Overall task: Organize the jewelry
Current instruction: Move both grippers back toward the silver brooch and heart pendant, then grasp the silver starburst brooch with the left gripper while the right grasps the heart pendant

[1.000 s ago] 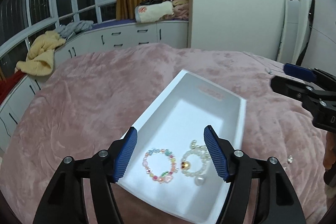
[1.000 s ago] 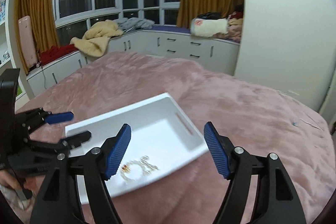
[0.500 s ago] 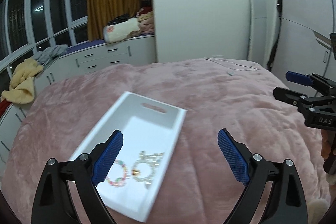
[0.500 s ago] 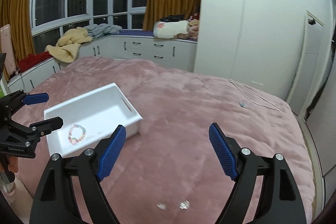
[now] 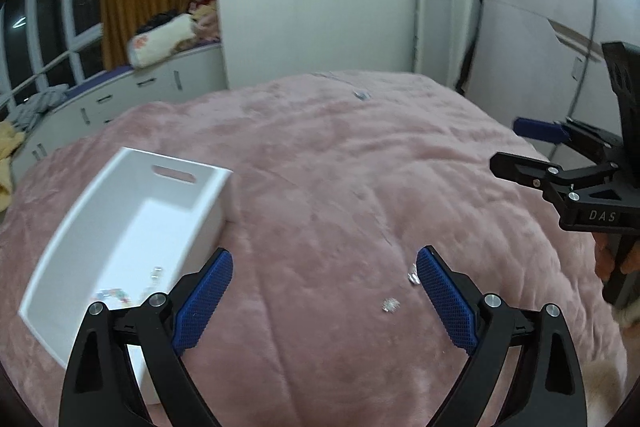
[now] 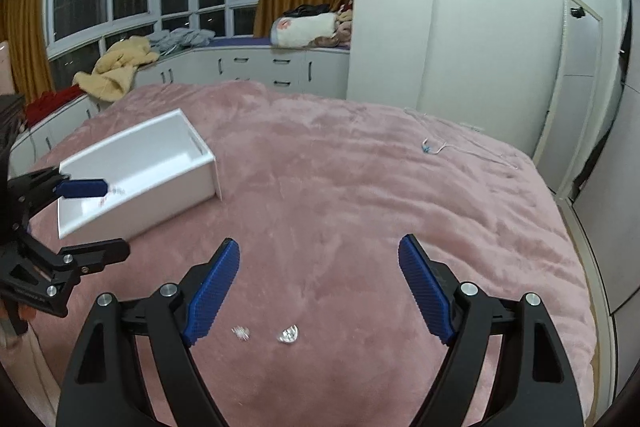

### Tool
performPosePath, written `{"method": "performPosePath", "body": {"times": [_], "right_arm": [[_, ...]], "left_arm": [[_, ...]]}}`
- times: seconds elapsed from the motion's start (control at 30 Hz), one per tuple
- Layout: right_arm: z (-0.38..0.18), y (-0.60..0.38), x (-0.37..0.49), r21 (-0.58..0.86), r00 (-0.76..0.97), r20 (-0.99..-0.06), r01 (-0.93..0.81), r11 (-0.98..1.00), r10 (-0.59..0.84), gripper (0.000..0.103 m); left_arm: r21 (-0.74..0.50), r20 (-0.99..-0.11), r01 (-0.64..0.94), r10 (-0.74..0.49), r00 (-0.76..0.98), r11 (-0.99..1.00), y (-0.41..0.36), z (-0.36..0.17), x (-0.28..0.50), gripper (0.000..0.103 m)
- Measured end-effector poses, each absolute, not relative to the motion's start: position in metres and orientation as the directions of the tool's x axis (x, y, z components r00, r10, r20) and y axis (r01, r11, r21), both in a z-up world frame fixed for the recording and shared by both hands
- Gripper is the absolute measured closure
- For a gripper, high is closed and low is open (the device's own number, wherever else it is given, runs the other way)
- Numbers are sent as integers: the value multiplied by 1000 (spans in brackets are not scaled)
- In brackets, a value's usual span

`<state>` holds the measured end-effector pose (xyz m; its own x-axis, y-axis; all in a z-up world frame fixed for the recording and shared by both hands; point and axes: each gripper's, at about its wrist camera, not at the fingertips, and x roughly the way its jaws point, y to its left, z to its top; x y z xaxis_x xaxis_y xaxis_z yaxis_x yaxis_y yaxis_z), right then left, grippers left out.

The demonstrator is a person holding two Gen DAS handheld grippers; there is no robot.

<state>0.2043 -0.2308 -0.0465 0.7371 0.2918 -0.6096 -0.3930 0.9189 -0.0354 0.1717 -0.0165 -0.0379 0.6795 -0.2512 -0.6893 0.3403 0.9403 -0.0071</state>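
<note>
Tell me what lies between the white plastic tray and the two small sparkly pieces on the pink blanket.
Only bare pink blanket lies between the white plastic tray and the sparkly pieces, per the right wrist view.

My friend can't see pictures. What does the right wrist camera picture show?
The right gripper hangs open over a pink blanket, with two small sparkly jewelry pieces lying just below it. A white tray sits to the left, where the open left gripper pokes in.

Both our wrist cams look down-forward over the pink bed (image 5: pixel 340 167), close in; both share the white tray (image 6: pixel 168 163) and small clear pieces (image 6: pixel 288 335).
</note>
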Motion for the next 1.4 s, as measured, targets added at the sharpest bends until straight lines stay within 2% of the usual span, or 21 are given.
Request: {"method": "performPosePath", "body": {"times": [0.23,0.43,0.7,0.97,1.03,1.07,1.17,1.27,1.33,1.4], "right_arm": [[-97,-238,215,-44,679,-658,-465,884,325,26],[-136,-232,223,-27,624,-702,-506,862,344,35],[-176,-214,231,-8,540,-759,-568,823,365,40],[-209,-203,241,15,457,-817,-591,807,350,52],[-215,-202,243,17,442,-832,-585,811,336,58],[-217,-201,244,25,433,-837,-579,815,334,61],[-220,-204,248,41,430,-840,-557,829,330,72],[-221,-209,251,68,426,-839,-535,842,339,75],[-221,-210,250,71,428,-837,-532,844,341,75],[-220,-209,249,68,430,-837,-532,844,339,75]], "left_arm": [[33,-754,400,-240,612,916,-41,-92,185,9],[15,-775,418,-254,579,908,-50,-132,192,9],[37,-795,478,-264,545,877,-68,-166,199,9],[25,-824,488,-258,504,872,-75,-188,211,9],[43,-833,492,-241,498,870,-78,-194,211,13],[58,-839,492,-224,495,869,-80,-197,212,19],[92,-849,495,-192,493,864,-82,-205,211,22],[82,-847,488,-197,494,869,-80,-205,211,24],[79,-846,483,-198,495,872,-81,-205,213,28],[73,-845,482,-203,495,873,-81,-204,215,41]]}}
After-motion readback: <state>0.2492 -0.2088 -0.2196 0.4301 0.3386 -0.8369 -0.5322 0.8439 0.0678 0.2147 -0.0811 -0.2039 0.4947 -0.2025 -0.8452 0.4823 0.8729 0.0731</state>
